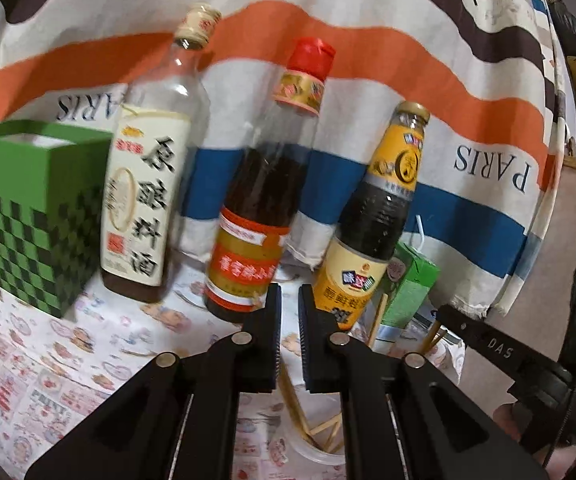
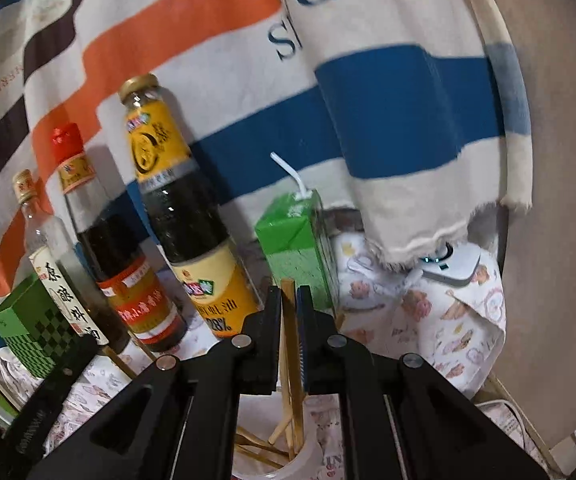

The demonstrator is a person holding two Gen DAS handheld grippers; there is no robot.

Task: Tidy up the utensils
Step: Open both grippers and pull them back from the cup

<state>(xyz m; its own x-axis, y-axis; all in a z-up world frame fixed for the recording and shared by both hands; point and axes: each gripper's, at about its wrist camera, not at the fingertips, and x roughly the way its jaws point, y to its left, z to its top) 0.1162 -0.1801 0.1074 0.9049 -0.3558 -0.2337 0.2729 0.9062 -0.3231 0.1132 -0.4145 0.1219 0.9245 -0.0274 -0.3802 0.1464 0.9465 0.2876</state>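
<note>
In the right wrist view my right gripper (image 2: 289, 294) is shut on a pair of wooden chopsticks (image 2: 288, 320). They run down between its fingers into a clear plastic cup (image 2: 308, 456) that holds several more sticks. In the left wrist view my left gripper (image 1: 290, 292) hovers over the same cup (image 1: 320, 454). Its jaws stand a narrow slit apart with nothing pressed between them. A chopstick (image 1: 294, 400) shows through the gap, slanting into the cup below. The right gripper's black body (image 1: 488, 346) reaches in from the right.
Three sauce bottles stand in a row behind the cup: a cream-labelled one (image 1: 148, 200), a red-capped one (image 1: 256, 220) and a yellow-labelled one (image 1: 372, 220). A green checkered box (image 1: 20, 216) is at left, a green drink carton (image 2: 300, 248) at right, a striped cloth (image 1: 368, 60) behind.
</note>
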